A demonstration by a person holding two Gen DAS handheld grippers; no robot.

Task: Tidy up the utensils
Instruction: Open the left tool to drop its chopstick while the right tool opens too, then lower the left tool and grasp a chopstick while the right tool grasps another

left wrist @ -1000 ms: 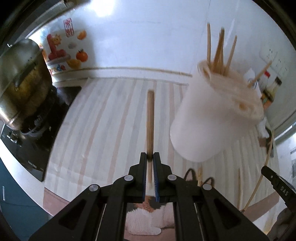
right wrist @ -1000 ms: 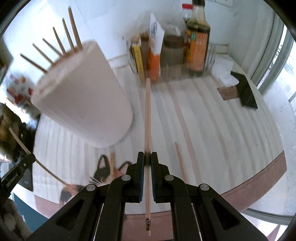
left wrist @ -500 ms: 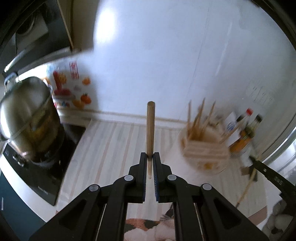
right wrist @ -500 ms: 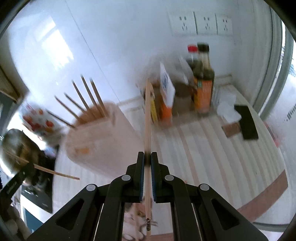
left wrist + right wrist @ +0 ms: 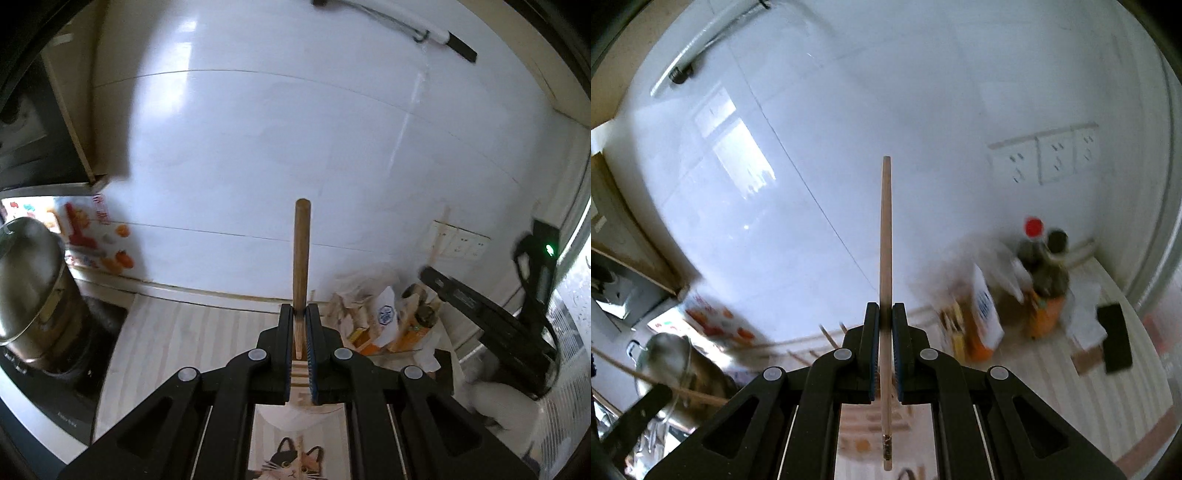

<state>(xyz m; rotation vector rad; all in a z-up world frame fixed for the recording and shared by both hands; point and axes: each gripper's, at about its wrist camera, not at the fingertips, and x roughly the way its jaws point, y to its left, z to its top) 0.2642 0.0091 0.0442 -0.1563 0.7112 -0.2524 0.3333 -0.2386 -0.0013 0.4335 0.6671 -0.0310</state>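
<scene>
Left gripper [image 5: 299,317]: clamped on a thick wooden stick [image 5: 301,254] near its lower end, upright, presumably so it can drop end-first into the holder.
Right gripper [image 5: 885,317]: pinched on a thin chopstick [image 5: 885,258] partway up, also vertical.
Utensil holder: only a pale rim [image 5: 299,373] shows below the left jaws; its opening is hidden.
Surroundings: steel pot [image 5: 29,288] at left, bottles and packets [image 5: 1015,295] at right, well apart.
Obstruction: the sticks already in the holder [image 5: 831,338] may crowd entry.
</scene>
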